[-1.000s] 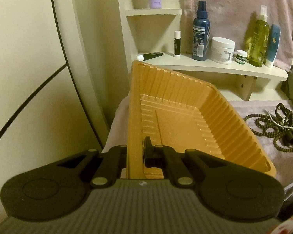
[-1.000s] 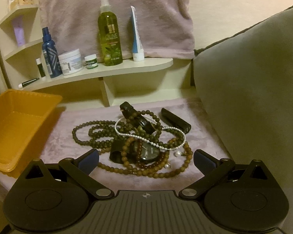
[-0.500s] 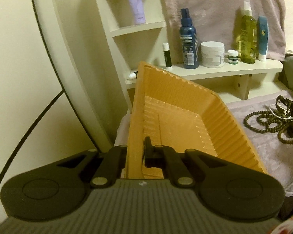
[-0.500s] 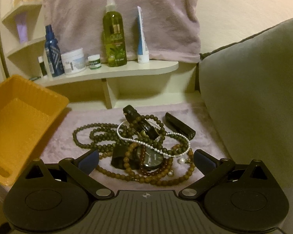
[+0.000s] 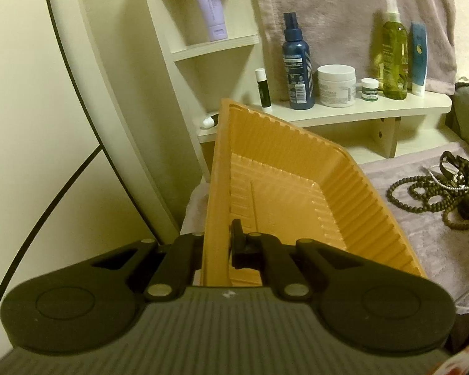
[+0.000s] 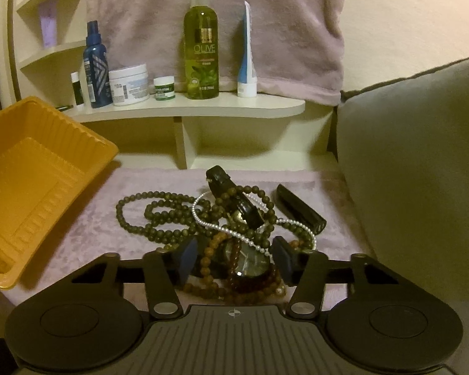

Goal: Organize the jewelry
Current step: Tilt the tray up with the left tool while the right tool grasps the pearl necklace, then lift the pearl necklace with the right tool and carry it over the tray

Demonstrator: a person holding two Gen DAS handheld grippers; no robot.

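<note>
**Lifting the first piece out of a tangle, with the tray held ready**

The left gripper (image 5: 217, 243) is pinched on the near wall of the orange tray (image 5: 284, 168), which tilts up with its open side facing the jewelry pile (image 6: 225, 218). The pile lies on the lilac cloth (image 6: 87, 215) to the right of the tray: dark bead strands, a pearl string (image 6: 234, 229), brown bead bracelets (image 6: 212, 256), a watch (image 6: 250, 259) and a black case (image 6: 300, 212), all looped through one another.

The right gripper (image 6: 234, 261) is spread partway, its blue pads either side of the watch and the brown bracelets at the pile's near edge, not yet closed on anything.

The grip should probably take one piece only. Closing across watch and beads together would likely drag the pearl string along. Settling the pads on the watch body or a single bracelet, then lifting slowly, lets crossed strands slide off. The tray seems best kept steady, its lower rim near the cloth, so the carry stays short.
</note>
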